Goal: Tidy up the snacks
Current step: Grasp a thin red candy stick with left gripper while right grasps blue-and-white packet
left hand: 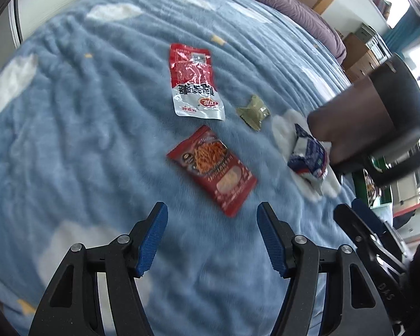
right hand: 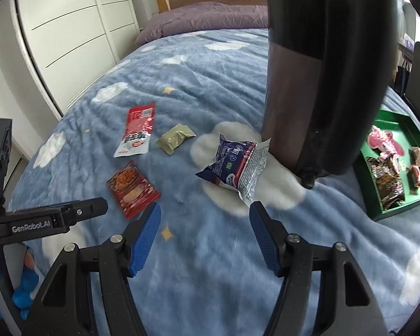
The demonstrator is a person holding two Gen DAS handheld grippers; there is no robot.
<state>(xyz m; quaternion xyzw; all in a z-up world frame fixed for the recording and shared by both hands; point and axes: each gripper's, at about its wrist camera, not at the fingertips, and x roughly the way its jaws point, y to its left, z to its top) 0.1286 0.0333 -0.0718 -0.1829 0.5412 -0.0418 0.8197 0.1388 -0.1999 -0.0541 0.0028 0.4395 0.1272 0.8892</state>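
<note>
Four snack packets lie loose on a bed covered by a blue blanket (right hand: 182,89) with white clouds. The left gripper (left hand: 212,224) hangs over the near edge of the spread, its jaws released and empty, just short of the red pretzel packet (left hand: 212,168). Farther off lies a red-and-white packet (left hand: 194,81), and to its right a small olive-green packet (left hand: 253,110). The right gripper (right hand: 205,221) likewise has its jaws spread with nothing between them, with the blue-and-white packet (right hand: 235,165) lying on a white cloud patch just beyond its tips. A dark cylindrical object (right hand: 322,70), what it is unclear, stands right beside that packet. At the far right, a green tray (right hand: 364,165) rests on the blanket and holds several more wrapped snacks (right hand: 387,179).
</note>
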